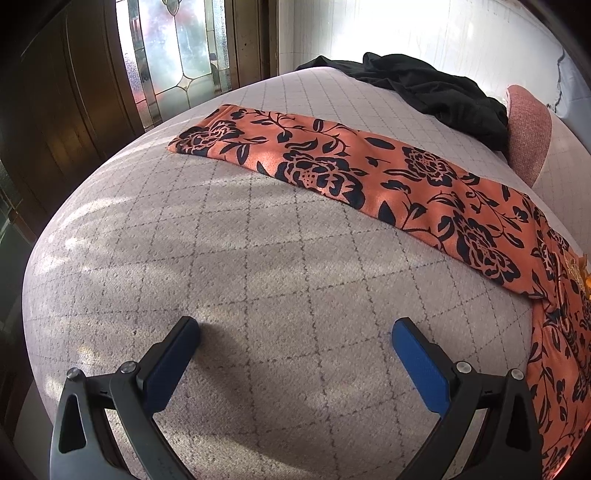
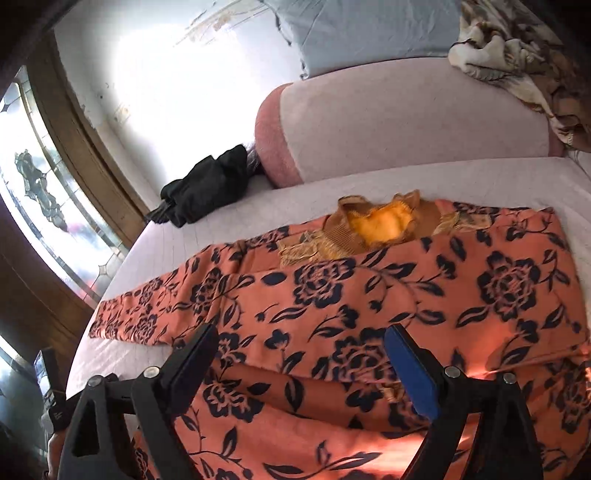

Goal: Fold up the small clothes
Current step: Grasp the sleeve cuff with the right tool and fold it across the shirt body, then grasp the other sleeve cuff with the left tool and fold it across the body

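Both grippers hold nothing, jaws spread wide. The left gripper [image 1: 295, 332] hangs over bare mattress [image 1: 229, 258], the sleeve [image 1: 280, 155] well ahead of its jaws. The right gripper [image 2: 301, 339] hovers over the floral top [image 2: 406, 295]. Best to pinch the sleeve's far end and carry it flat across the body.

a bed [image 1: 229, 236] fills most of both views, its pale quilted cover crossed by a thin diamond grid, with patches of sunlight and soft shadow lying across it. beyond its far edge stands a dark wooden door [image 1: 66, 85] with a leaded glass panel [image 1: 173, 48], brightly lit. the white wall [image 1: 424, 33] is washed out by glare and shows a crack. a pink bolster [image 2: 406, 125] lies at the head, a pale blue pillow [image 2: 369, 29] behind it, a crumpled patterned blanket [image 2: 524, 55] beside.
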The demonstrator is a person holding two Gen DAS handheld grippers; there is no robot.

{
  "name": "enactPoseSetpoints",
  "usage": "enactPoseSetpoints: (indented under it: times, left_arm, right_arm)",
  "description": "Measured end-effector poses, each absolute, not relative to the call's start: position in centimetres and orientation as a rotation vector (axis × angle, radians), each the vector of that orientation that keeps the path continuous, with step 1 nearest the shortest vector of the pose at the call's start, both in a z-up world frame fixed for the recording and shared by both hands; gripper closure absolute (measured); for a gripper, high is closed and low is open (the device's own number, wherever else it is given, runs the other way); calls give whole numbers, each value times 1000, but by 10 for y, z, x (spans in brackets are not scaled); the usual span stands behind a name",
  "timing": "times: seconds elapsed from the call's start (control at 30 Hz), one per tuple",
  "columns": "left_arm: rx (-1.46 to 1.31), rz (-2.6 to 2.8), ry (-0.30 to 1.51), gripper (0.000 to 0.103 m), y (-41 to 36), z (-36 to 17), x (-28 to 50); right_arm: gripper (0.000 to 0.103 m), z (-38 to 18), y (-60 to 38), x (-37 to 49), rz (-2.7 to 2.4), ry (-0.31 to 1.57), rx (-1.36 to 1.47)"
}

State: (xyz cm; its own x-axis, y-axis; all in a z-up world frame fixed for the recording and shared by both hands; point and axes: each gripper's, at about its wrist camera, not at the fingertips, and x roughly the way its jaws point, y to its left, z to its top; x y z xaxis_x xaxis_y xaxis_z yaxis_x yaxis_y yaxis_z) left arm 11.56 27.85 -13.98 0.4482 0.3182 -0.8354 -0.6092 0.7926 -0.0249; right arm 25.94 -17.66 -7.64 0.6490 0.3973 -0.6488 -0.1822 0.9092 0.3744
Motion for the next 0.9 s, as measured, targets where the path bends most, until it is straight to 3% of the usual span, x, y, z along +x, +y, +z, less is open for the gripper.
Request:
enactPoseSetpoints:
  times: [0.1, 0.2, 0.27, 0.4, 0.57, 0.9]
  left_arm:
    - [-350, 587, 940, 0, 279, -140, 115]
    - [-341, 592, 937, 0, 278, -140, 115]
    - [-361, 585, 930, 0, 281, -138, 113]
    - [-587, 451, 834, 0, 302, -119, 100]
    - [-764, 374, 718, 0, 357, -101, 108]
    - [-1042, 418, 660, 4, 465, -132, 172]
  right_arm:
    - [8, -89, -238, 282, 215, 844, 413]
    - [11, -133, -312, 289, 3, 1027, 654]
    - [11, -116, -324, 269, 123, 935, 743]
    - [10, -86, -304, 210, 235, 850, 589]
    - [10, -108, -281, 154, 306, 914, 495]
    - [10, -132, -272, 133, 297, 899, 387]
